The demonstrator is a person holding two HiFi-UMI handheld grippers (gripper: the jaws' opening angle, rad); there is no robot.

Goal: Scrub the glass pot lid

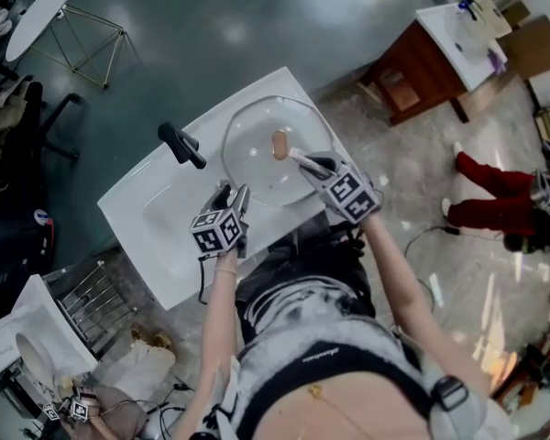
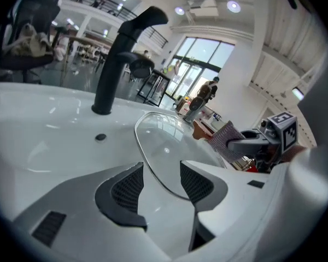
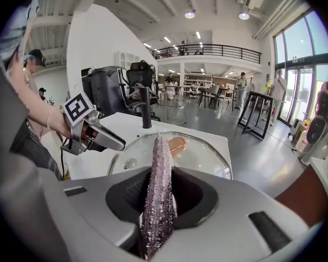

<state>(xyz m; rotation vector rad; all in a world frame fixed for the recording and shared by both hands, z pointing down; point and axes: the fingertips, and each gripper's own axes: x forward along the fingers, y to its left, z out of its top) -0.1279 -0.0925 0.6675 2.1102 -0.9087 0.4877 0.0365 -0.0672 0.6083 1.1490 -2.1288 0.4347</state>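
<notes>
**Lid in the sink, scourer poised above it**

The glass pot lid (image 1: pixel 257 168) lies across the basin of the white sink (image 1: pixel 156 204), with its brown knob (image 1: pixel 280 144) at the centre and the black tap (image 1: pixel 181 145) just behind. The basin gives it a steady bed and would catch any runoff.

Your left gripper (image 2: pixel 161 182) sits at the lid's near rim. Its fingers (image 2: pixel 126 187) are spread, and the glass edge passes between them untouched, so nothing braces the lid yet. I judge you will want to pinch that rim before you press down, or the lid may skate.

Your right gripper (image 3: pixel 158 198) hovers over the lid near the knob. Its fingers (image 3: pixel 190 194) are pressed onto a glittery purple scouring pad (image 3: pixel 157 162). The pad stands edge-on, ready to meet the glass.
</notes>
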